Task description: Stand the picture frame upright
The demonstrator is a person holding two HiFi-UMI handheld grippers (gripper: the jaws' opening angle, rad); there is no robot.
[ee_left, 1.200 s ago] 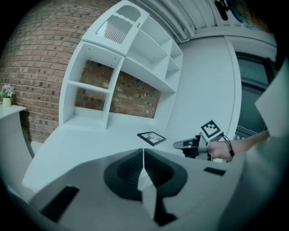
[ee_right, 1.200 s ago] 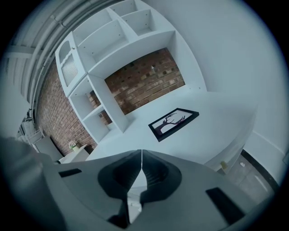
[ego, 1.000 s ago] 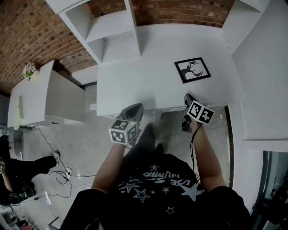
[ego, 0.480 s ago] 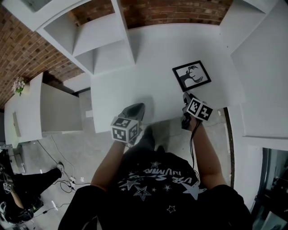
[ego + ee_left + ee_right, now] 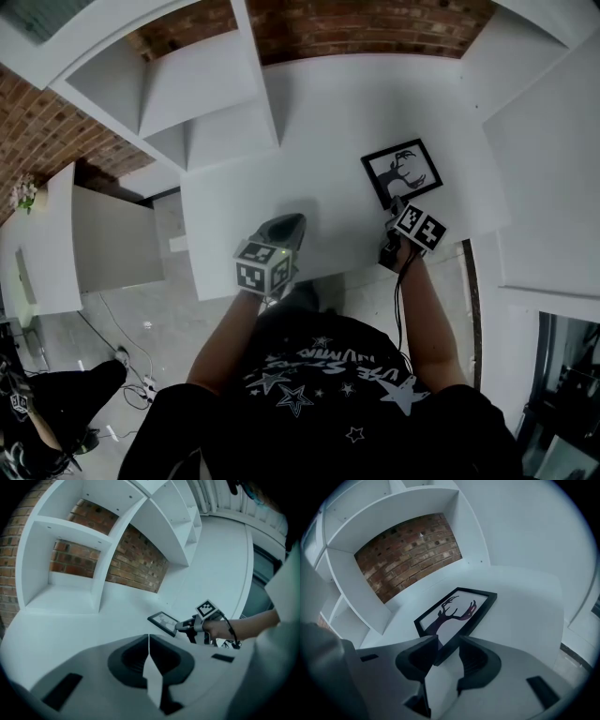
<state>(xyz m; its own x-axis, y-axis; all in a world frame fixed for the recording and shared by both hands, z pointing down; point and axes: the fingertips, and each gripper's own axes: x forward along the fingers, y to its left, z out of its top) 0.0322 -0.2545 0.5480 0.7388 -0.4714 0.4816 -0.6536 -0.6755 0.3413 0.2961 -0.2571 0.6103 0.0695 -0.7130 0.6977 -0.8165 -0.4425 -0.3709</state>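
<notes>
White tabletop (image 5: pixel 319 122) takes up the centre of head view, back edge against the brick wall (image 5: pixel 375 23) at the top, front edge across mid-frame. White shelf unit (image 5: pixel 202 89) meets it at upper left; can't tell if it stands on the top or beside it. Lying flat on the top, face up: black picture frame (image 5: pixel 403 173) with antlered deer silhouette print (image 5: pixel 452 613), right of centre, near front edge, skewed to the table edges
</notes>
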